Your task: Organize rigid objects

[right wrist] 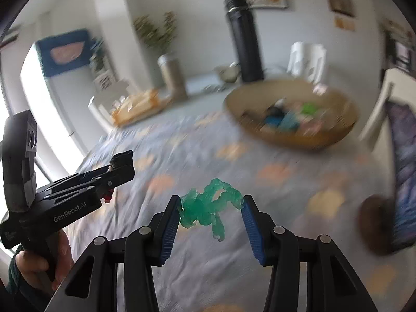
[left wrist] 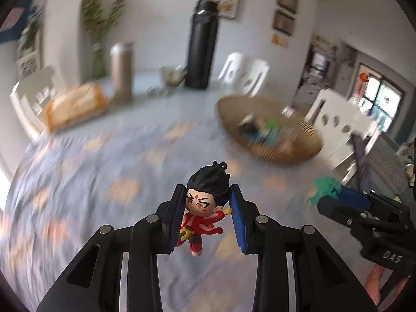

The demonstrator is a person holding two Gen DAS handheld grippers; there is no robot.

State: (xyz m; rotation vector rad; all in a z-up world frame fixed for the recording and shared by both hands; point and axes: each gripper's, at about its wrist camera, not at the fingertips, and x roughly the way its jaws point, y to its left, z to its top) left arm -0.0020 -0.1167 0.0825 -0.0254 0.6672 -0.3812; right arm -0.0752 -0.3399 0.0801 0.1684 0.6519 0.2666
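Two toys aloft, one per gripper, both clear of the patterned cloth on the table.

Nearest in the left wrist view: left gripper clenched on a red-robed figurine, pads pressing at the head and shoulders, head pointing away, feet dangling back toward the camera. Long axis roughly along the fingers, tipped slightly toward 1 o'clock.

Nearest in the right wrist view: right gripper grasping a translucent green figure, limbs splayed, caught between the blue pads at the very tips, one leg hanging down at 6 o'clock. Seen also in the left wrist view at 3 o'clock, close beside the left gripper but apart from it.

Farther out: woven basket at about 1 o'clock from the left gripper, likewise near 1 o'clock from the right gripper, already holding several blurred small items. Probably the drop target; right gripper apparently the nearer, though heavy blur makes that uncertain. Coming move likely a forward-and-right carry over the rim.

Farthest: tall black flask at 12 o'clock, tan canister at 11 o'clock.
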